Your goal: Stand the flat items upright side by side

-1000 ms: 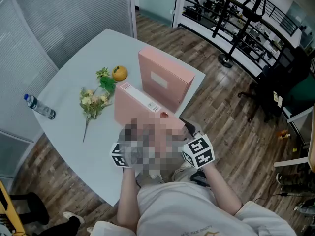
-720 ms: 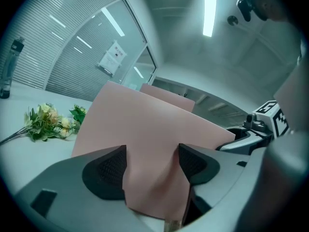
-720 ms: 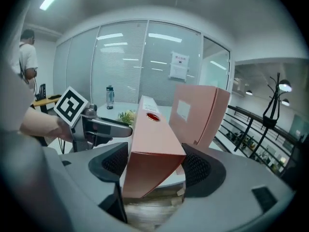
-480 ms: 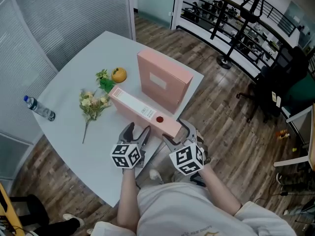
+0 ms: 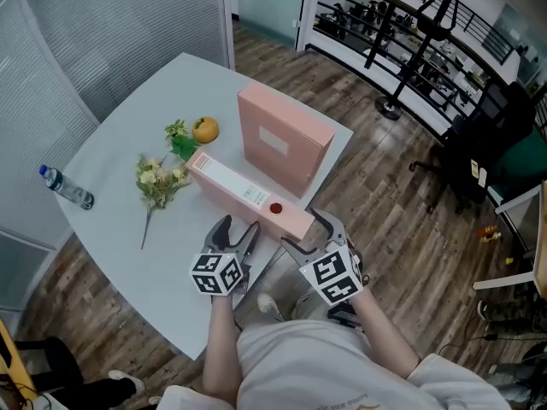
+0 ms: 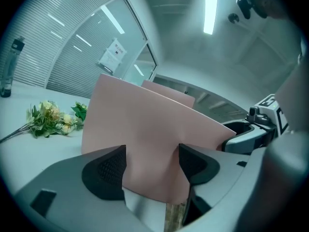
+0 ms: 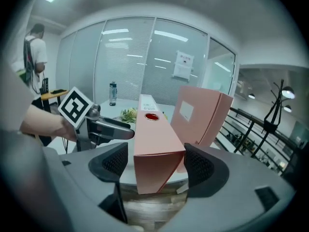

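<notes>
Sitting on the pale table [image 5: 120,143], one pink binder [image 5: 282,148] stands upright, and a second pink binder [image 5: 244,196] lies lengthwise, spine up, just in front of it. The left gripper [image 5: 235,227] and right gripper [image 5: 301,229] are both wide open with that binder's near end between their jaws, not clamping it. A flower bunch [image 5: 158,178] and an orange [image 5: 205,130] lie off to the left.

Head view: bright, even overhead light, sharp edge to edge. Worktop [image 5: 111,169] reads flat and pale with no hot spots. Shadows by the pink binder [image 5: 244,196] are soft and short. Both gripper views: strong fisheye, straight lines bow, corners vignette to black. Left gripper view: teal cast, ceiling strip light [image 6: 208,8] blown out, jaws close up and soft, binder face evenly lit. Right gripper view: cooler white, light strips show in the glass wall [image 7: 125,57], jaws dark and blurred, mid-distance crisp.
</notes>
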`<state>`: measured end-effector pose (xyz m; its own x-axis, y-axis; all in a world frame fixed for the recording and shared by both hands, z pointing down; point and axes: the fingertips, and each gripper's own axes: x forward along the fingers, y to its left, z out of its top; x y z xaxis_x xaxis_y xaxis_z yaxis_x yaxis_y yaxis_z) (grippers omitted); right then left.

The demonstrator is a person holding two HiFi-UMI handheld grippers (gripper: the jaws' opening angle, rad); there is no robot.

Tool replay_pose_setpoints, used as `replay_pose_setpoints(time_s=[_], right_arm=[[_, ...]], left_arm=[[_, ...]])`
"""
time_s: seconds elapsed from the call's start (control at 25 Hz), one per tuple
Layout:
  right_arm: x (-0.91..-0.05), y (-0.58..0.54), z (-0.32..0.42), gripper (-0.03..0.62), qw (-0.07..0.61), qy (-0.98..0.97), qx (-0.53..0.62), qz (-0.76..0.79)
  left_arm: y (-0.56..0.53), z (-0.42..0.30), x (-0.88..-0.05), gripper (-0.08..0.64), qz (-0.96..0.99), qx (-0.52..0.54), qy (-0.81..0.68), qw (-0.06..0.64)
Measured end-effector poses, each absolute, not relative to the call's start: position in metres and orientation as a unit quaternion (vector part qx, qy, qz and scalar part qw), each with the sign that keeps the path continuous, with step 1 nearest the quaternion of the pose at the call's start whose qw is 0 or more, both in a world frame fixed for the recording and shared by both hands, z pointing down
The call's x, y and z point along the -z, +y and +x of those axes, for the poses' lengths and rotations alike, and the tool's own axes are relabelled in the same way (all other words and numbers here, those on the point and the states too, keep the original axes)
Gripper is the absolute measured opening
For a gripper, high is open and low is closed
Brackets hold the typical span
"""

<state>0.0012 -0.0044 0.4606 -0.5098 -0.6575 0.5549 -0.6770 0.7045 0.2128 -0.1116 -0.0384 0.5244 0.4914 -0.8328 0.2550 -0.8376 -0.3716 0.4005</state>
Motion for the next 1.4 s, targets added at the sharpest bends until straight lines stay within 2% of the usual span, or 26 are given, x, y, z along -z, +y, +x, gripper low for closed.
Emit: replay_pose_setpoints(time_s=[0.12,0.36,0.76,1.04,1.4], right_arm=[[-0.447,-0.006,0.006,0.359,0.291,-0.88,-0.056,0.372],[-0.412,-0.027,0.005,0.359,0.269,-0.908,-0.061,0.316],[-0.389,-0.064,-0.065,0.359,0.277,-0.94,-0.039,0.197],[-0.41,-0.106,-0.119,0.359,0.325,-0.927,-0.06,0.179],[-0.449,-0.14,-0.177,0.359,0.408,-0.892,-0.087,0.176]], left_arm=[[-0.043,-0.118,-0.517,0.328,0.82,0.024,-0.515,0.247],[-0.045,-0.123,-0.511,0.328,0.805,0.031,-0.538,0.248],[-0.043,-0.144,-0.5,0.328,0.764,0.044,-0.597,0.24],[-0.045,-0.161,-0.504,0.328,0.759,0.061,-0.601,0.244],[-0.091,-0.182,-0.486,0.328,0.8,0.185,-0.503,0.271]])
